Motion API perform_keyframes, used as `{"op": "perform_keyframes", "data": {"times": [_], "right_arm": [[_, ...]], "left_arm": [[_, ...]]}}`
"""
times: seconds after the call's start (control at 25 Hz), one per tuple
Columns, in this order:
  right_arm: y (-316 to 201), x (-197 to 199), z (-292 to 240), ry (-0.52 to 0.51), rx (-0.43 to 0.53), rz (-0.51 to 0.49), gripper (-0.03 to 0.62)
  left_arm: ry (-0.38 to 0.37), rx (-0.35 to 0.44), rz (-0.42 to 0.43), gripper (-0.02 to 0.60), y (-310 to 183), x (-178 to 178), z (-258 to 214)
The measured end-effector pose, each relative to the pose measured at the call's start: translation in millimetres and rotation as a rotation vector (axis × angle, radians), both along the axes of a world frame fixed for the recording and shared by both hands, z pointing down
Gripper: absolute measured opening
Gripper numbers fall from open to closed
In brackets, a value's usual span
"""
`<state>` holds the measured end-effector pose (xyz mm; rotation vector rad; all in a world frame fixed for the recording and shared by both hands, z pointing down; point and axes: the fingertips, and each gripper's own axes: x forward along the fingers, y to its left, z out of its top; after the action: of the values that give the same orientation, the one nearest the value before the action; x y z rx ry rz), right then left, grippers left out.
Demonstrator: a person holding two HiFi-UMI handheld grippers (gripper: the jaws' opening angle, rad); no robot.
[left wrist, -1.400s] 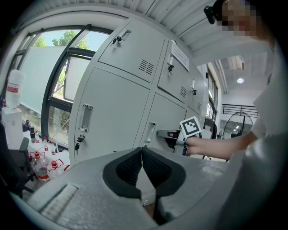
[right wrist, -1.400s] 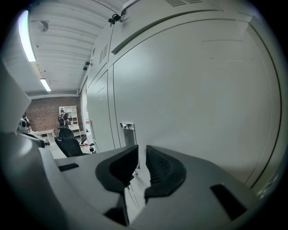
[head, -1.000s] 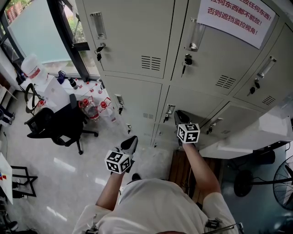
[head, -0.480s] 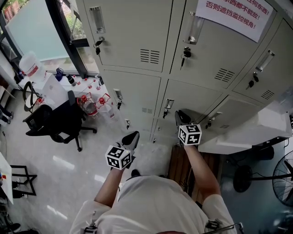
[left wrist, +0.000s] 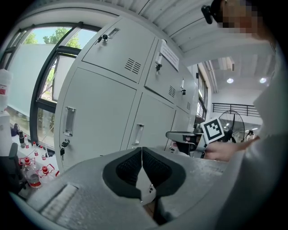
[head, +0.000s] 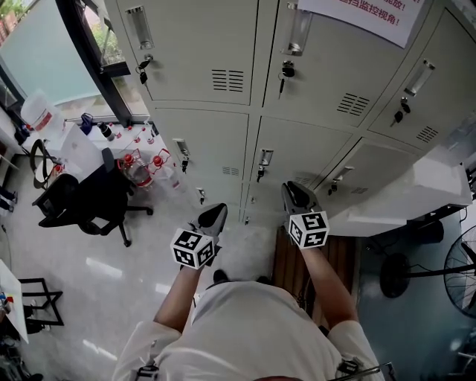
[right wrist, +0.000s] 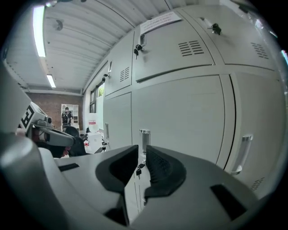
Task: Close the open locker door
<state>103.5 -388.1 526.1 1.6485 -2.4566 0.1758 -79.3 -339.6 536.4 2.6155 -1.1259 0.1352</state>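
Note:
A wall of grey lockers (head: 208, 141) fills the top of the head view, each door with a handle and keys. At the right a pale locker door (head: 416, 195) stands swung out from the row, its edge toward me. My left gripper (head: 213, 216) hovers low in front of the lower lockers, jaws shut and empty (left wrist: 141, 150). My right gripper (head: 291, 195) is left of the open door and apart from it. Its jaws (right wrist: 142, 150) stand a narrow gap apart with nothing between them and point at a closed door's handle (right wrist: 144, 137).
A black office chair (head: 89, 201), several water bottles (head: 141, 167) and a large jug (head: 41, 111) stand on the floor by the window at the left. A fan (head: 454, 275) is at the far right. A red-lettered notice (head: 364, 11) hangs on an upper locker.
The lockers have slid upward and left in the head view. The right gripper sits lower in the frame; the left has barely moved. Nothing was touched.

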Motion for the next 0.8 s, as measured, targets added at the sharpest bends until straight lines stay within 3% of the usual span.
{"op": "perform_keyframes", "data": {"times": [0.2, 0.8], "right_arm": [[24, 5, -12, 0.020, 0.053, 0.022, 0.045], [77, 20, -8, 0.001, 0.041, 0.040, 0.008]], "left_arm": [[0.011, -0.002, 0.028, 0.015, 3, 9, -4], [0.007, 0.017, 0.062, 0.015, 14, 29, -9]]}}
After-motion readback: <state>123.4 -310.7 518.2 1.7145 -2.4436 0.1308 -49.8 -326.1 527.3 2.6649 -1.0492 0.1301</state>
